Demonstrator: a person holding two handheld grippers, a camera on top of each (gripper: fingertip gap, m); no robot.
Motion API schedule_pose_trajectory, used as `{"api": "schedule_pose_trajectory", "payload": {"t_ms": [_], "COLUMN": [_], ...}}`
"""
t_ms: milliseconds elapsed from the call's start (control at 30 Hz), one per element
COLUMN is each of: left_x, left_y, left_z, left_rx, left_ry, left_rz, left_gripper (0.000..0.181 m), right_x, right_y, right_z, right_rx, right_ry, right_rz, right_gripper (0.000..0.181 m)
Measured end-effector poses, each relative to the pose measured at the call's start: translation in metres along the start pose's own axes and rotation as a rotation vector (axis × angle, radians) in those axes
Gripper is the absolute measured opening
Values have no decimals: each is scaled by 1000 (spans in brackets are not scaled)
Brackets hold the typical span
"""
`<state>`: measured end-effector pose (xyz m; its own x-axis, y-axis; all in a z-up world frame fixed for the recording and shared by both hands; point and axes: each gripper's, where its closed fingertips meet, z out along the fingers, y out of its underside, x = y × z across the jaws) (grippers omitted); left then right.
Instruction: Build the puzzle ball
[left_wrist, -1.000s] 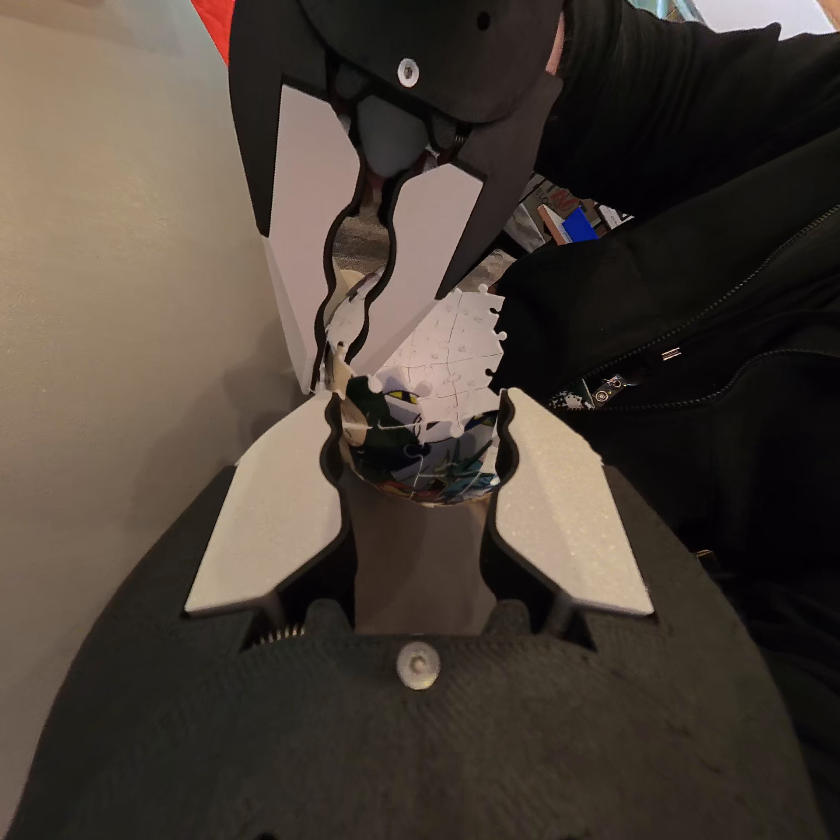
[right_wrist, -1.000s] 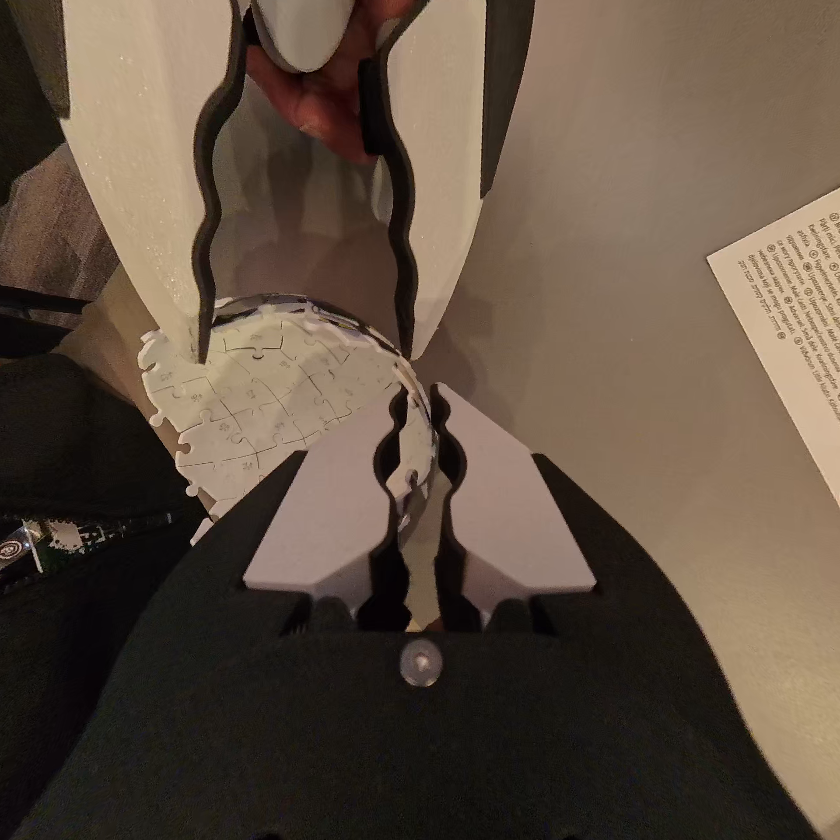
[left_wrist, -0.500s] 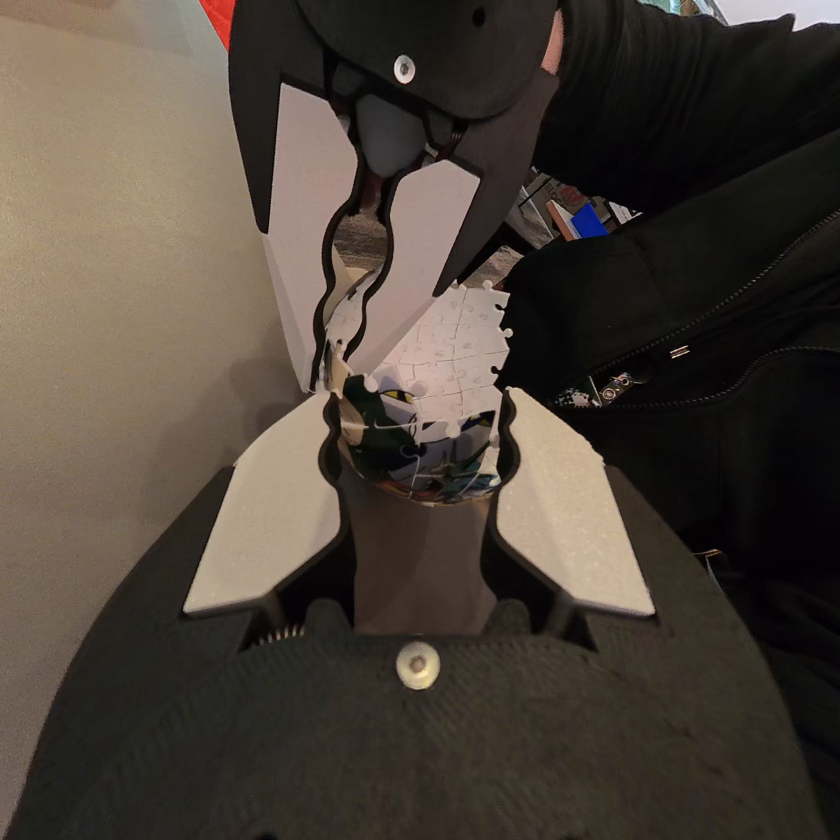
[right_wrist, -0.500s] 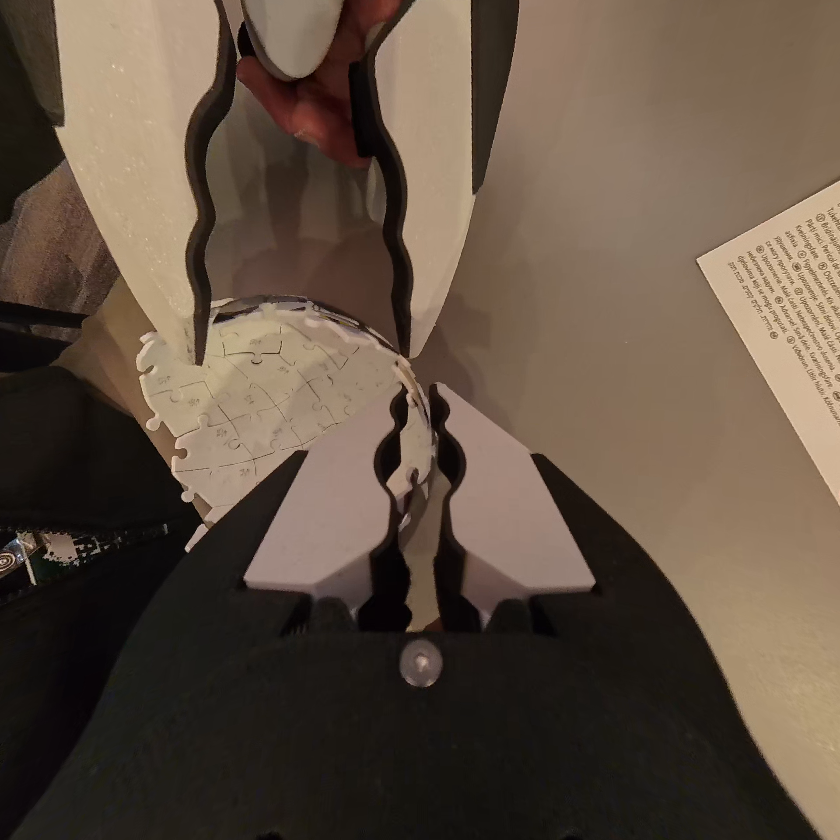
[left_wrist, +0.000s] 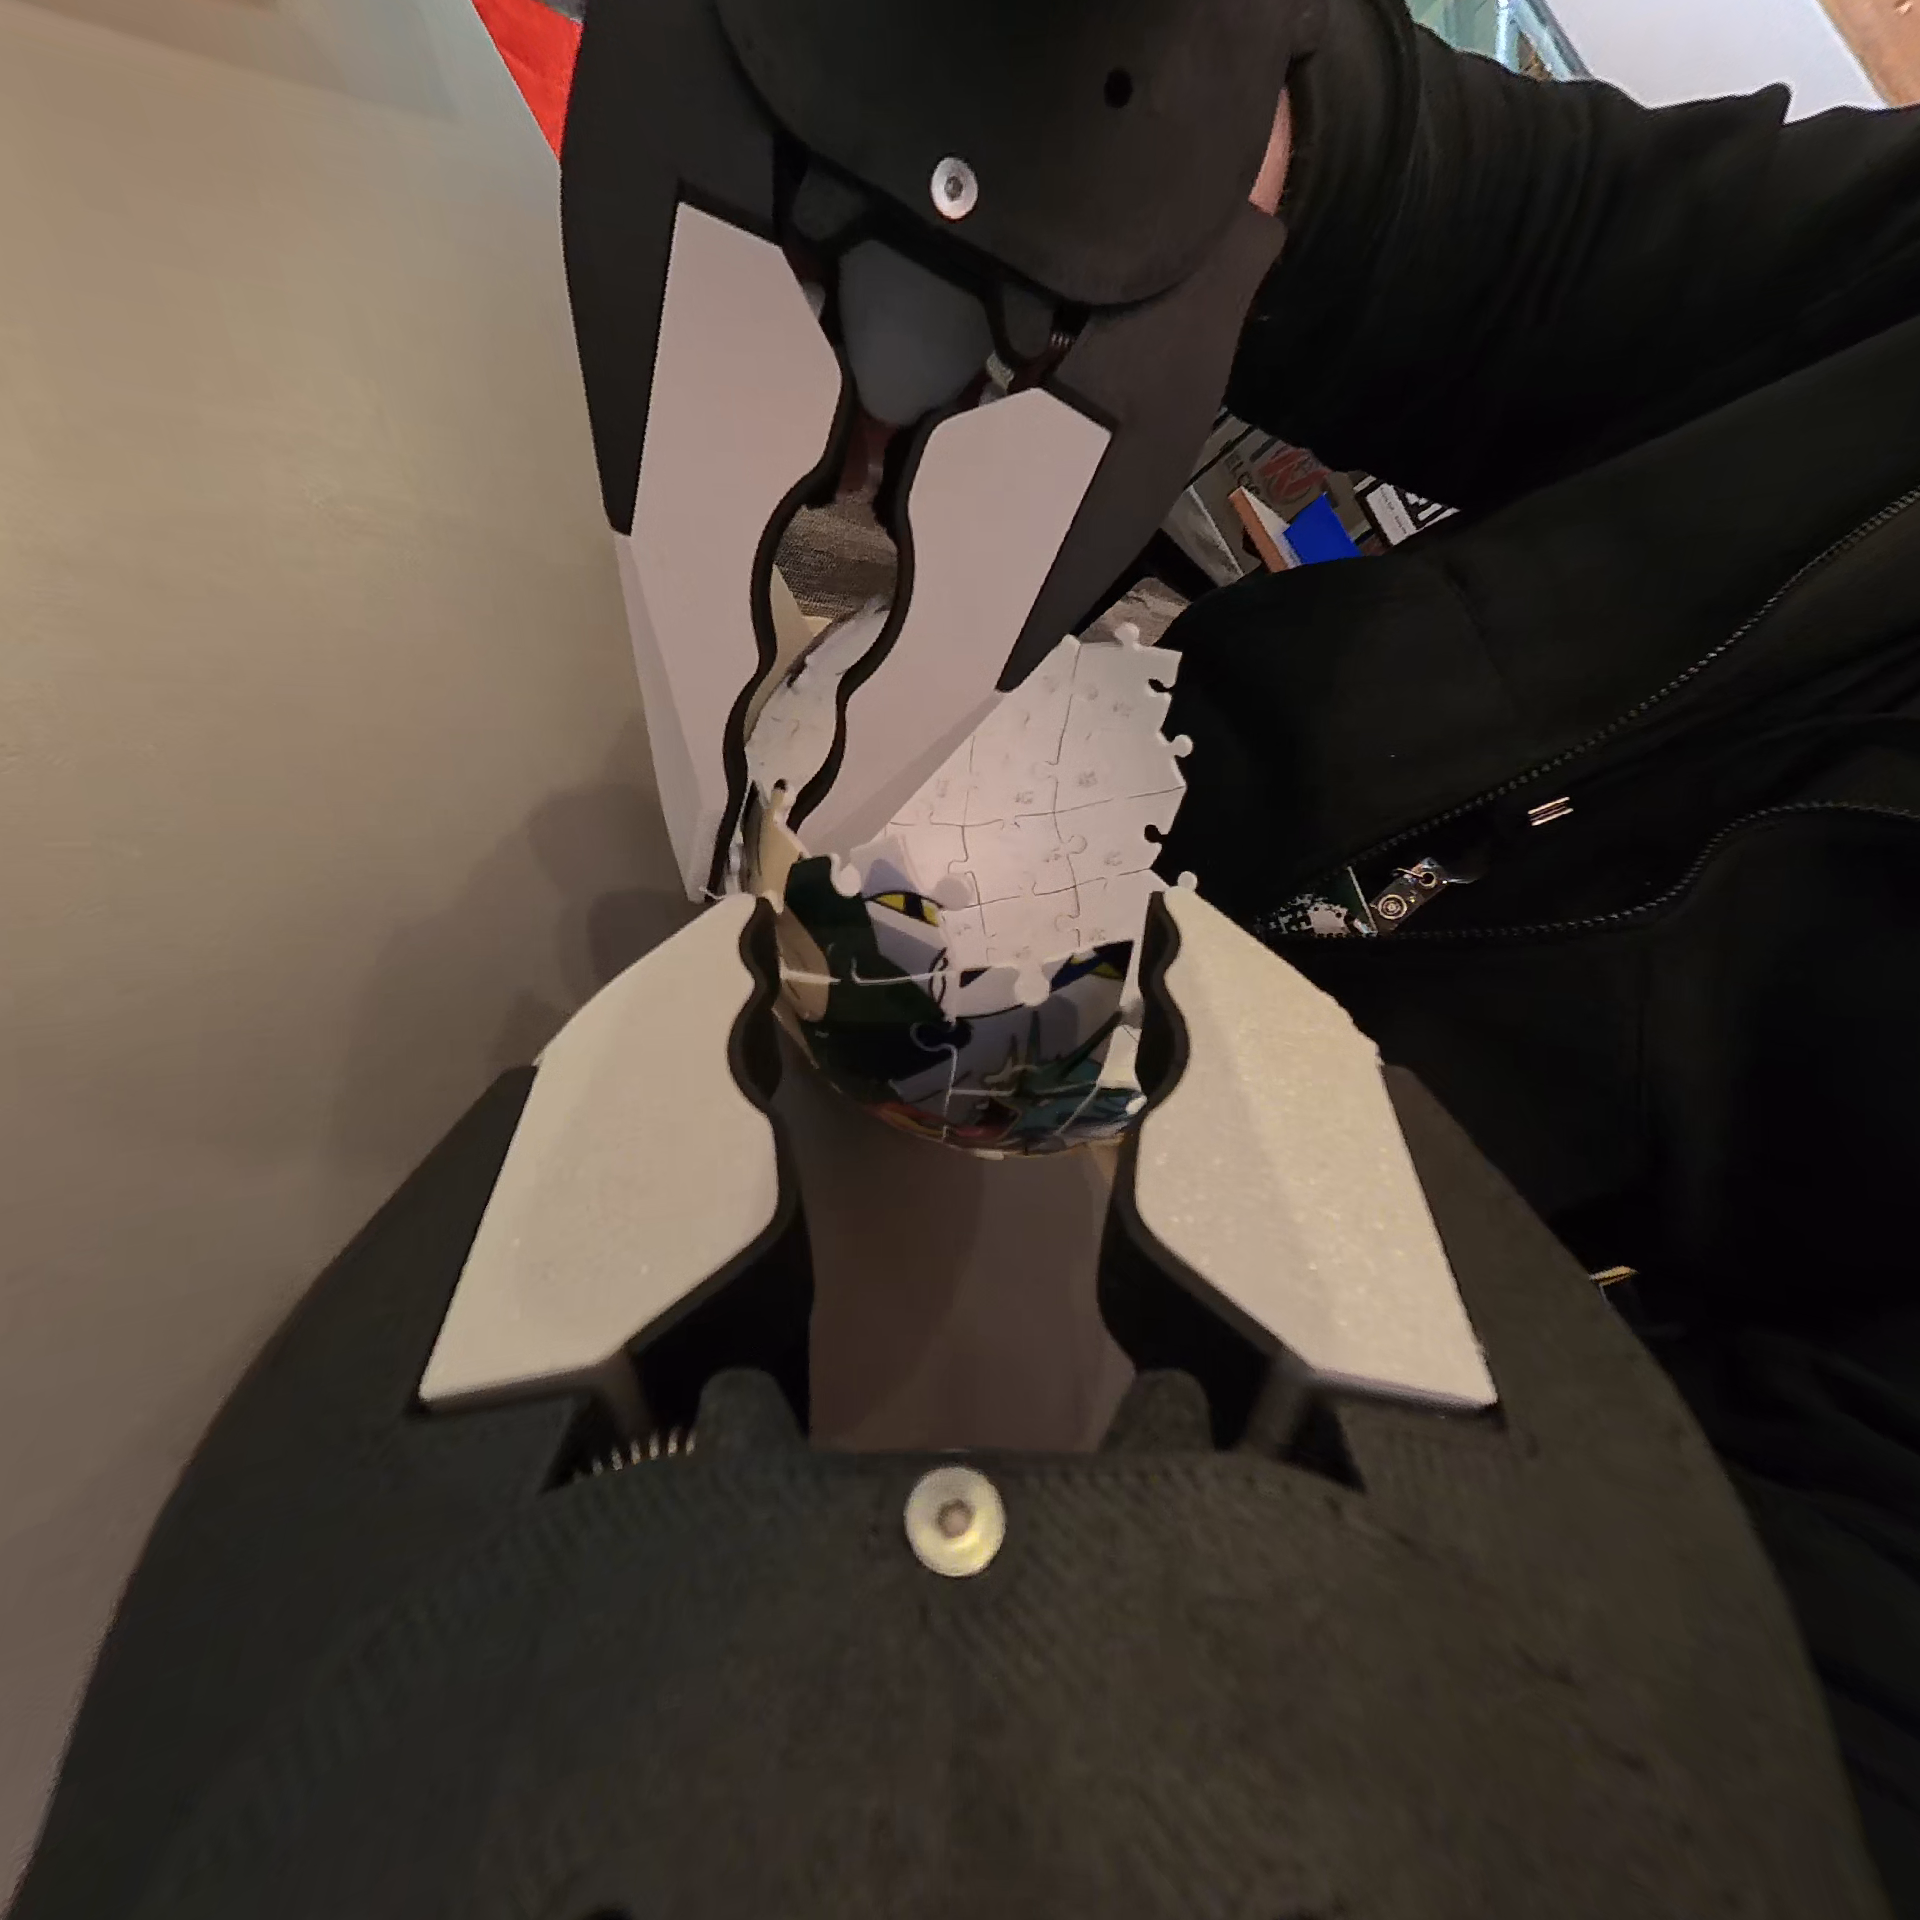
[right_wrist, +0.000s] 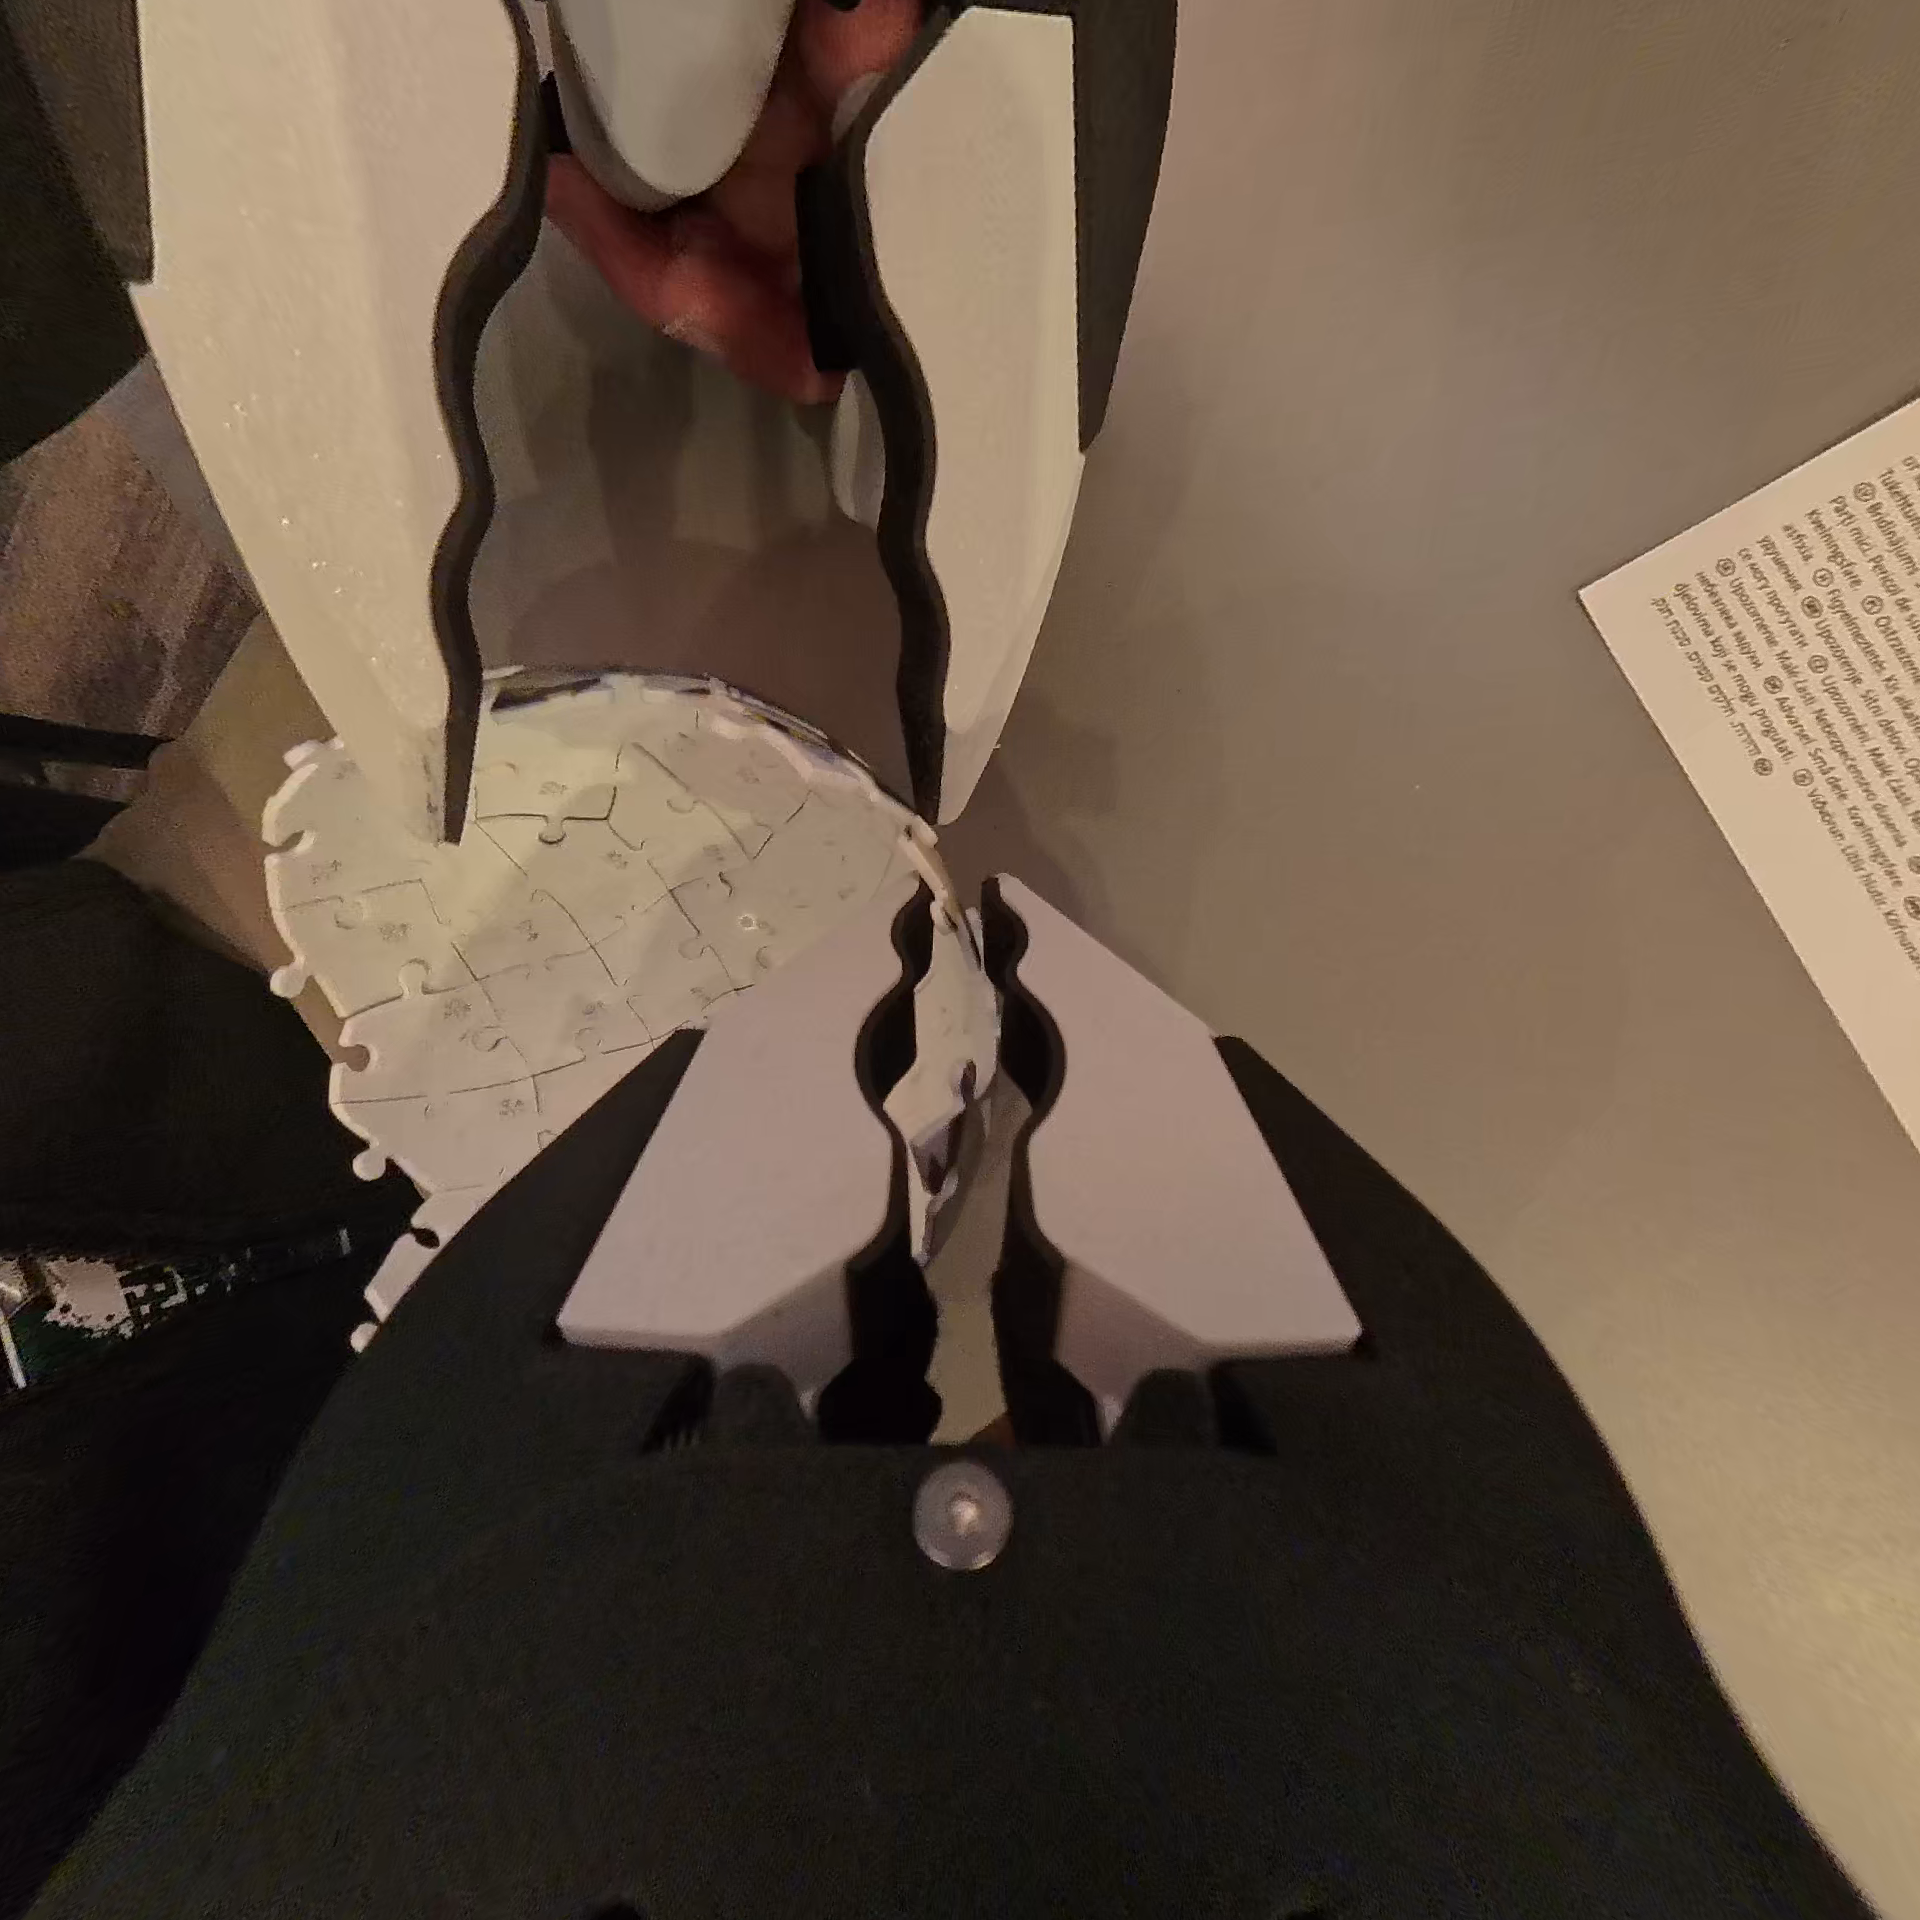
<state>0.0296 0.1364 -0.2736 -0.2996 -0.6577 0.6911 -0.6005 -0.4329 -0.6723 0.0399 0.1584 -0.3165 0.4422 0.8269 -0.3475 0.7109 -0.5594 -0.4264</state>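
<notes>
The puzzle ball (left_wrist: 966, 1039) is a half-built shell, printed in colour outside and white inside (right_wrist: 582, 914). My left gripper (left_wrist: 956, 914) is shut across it, one finger on each side, and holds it above the table. It also shows in the right wrist view (right_wrist: 691, 821), coming in from above. My right gripper (right_wrist: 956, 904) is shut on a curved puzzle piece (right_wrist: 940, 1039) at the shell's rim. In the left wrist view it (left_wrist: 764, 821) comes down from the top onto the shell's left edge. I cannot tell whether the piece is locked in.
A printed white paper sheet (right_wrist: 1766, 727) lies on the beige table (right_wrist: 1351, 520) to the right. A person's black jacket (left_wrist: 1558, 935) fills the right of the left wrist view, close behind the ball. A hand (right_wrist: 707, 270) shows behind the left gripper.
Both grippers keep their holds. The shell and grippers have shifted only slightly together.
</notes>
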Motion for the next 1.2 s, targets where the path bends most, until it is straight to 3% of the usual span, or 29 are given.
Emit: {"api": "schedule_pose_trajectory", "payload": {"t_ms": [1200], "left_x": [-8], "left_y": [16], "left_z": [6], "left_rx": [-34], "left_ry": [30], "left_rz": [-99], "left_gripper": [68], "right_x": [2], "right_y": [8], "right_z": [13], "right_rx": [-88], "right_ry": [2], "right_rz": [-20], "right_gripper": [10]}}
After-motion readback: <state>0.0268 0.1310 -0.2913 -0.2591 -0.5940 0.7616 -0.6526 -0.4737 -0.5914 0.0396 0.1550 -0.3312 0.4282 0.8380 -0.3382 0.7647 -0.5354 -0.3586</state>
